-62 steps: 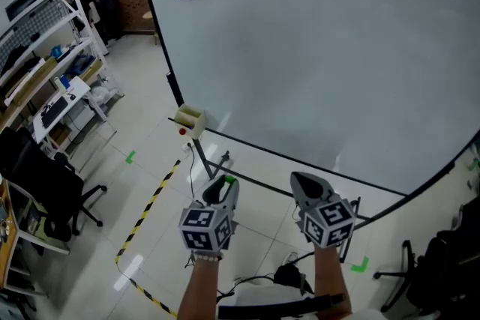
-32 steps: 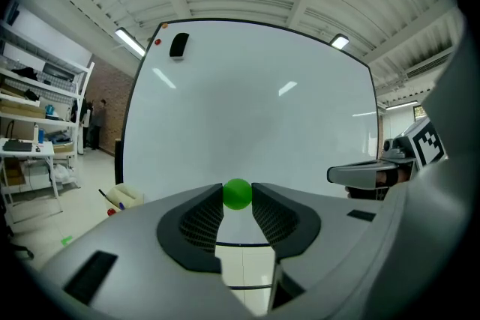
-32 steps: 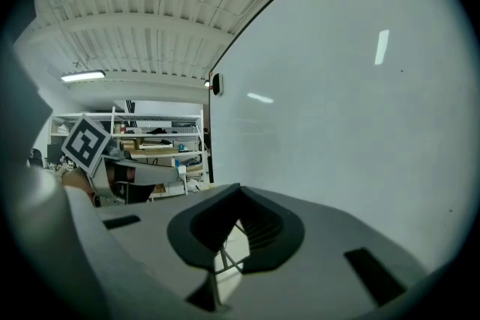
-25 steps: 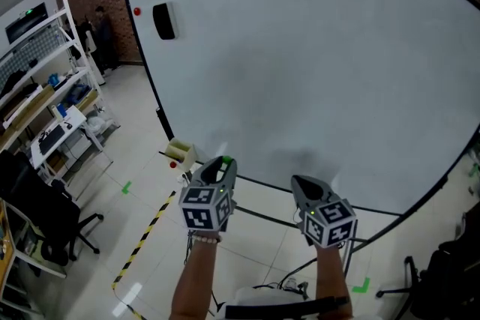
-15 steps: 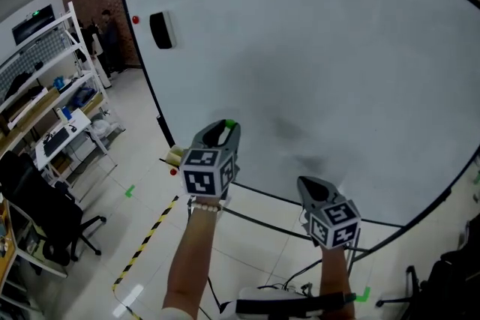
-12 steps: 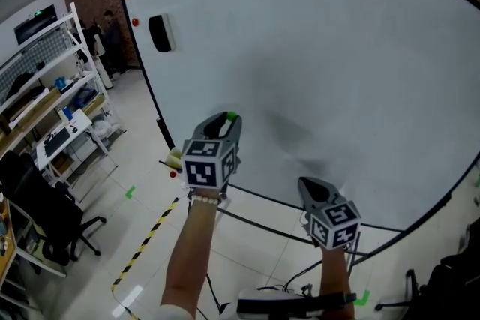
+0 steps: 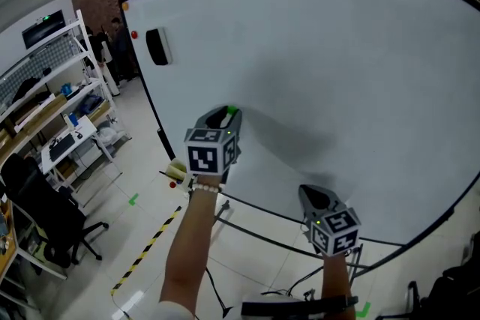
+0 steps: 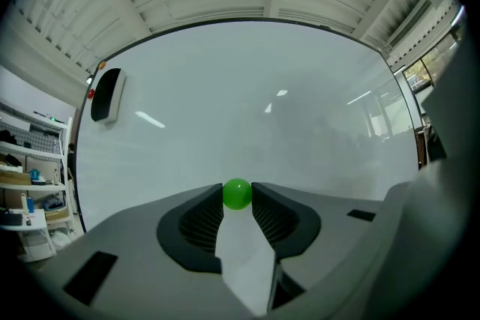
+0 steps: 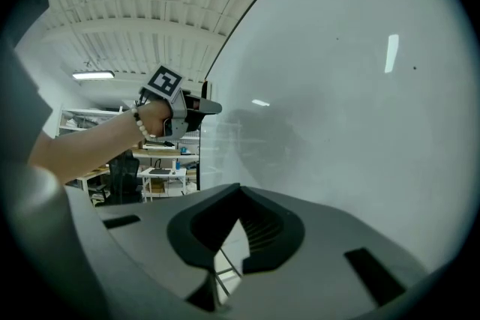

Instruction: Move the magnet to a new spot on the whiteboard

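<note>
A small green ball magnet (image 8: 238, 193) sits pinched between the tips of my left gripper (image 8: 238, 196). In the head view that left gripper (image 7: 226, 115) is raised close to the lower left part of the big whiteboard (image 7: 337, 71), and the green magnet (image 7: 232, 110) shows at its tips. I cannot tell whether the magnet touches the board. My right gripper (image 7: 311, 195) hangs lower, near the board's bottom edge, shut with nothing in it. From the right gripper view the left gripper (image 9: 212, 108) points at the board.
A black eraser (image 7: 157, 47) and a red magnet (image 7: 134, 34) stick to the board's upper left corner. Shelving (image 7: 45, 86) and an office chair (image 7: 37, 206) stand at the left. Yellow-black floor tape (image 7: 150, 247) runs below. A yellowish box (image 7: 178, 170) sits at the board's lower left.
My left gripper has risen with the green magnet, from near the board's bottom edge up to its lower left part. The right gripper has stayed low.
</note>
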### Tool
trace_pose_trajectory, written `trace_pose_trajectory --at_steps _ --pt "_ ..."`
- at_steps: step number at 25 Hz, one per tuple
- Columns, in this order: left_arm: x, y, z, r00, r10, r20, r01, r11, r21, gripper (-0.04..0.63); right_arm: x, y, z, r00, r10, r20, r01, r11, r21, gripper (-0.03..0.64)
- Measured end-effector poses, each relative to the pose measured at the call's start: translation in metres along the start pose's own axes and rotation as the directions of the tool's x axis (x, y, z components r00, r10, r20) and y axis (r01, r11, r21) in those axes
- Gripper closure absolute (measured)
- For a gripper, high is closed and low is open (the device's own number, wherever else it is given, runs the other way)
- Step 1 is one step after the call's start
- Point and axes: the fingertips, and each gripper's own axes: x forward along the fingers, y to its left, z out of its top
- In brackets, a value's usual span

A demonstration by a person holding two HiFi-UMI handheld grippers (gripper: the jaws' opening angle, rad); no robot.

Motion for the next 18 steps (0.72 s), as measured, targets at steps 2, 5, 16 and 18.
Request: trace_pose_trajectory --at_steps 2,5,16,18 --pt "0.005 0.003 0.000 1.000 0.005 -0.009 -0.005 1.000 -0.002 0.476 0.001 -0.001 0.000 1.000 0.009 0.002 -0.009 1.000 -0.001 0.606" --pt "0.011 0.006 0.002 1.000 0.007 -0.015 -0.007 1.000 0.004 0.475 0.005 -0.002 -0.001 1.000 0.020 0.002 -0.020 1.000 -0.002 0.606" --pt "0.023 0.007 0.006 1.000 0.010 -0.024 -0.009 1.000 0.019 0.474 0.007 -0.005 -0.005 1.000 0.027 0.005 -0.027 1.000 0.006 0.606" --pt "0.024 0.004 0.006 1.000 0.006 -0.026 -0.005 1.000 0.021 0.474 0.006 -0.008 -0.005 1.000 0.024 0.007 -0.024 1.000 0.008 0.606"
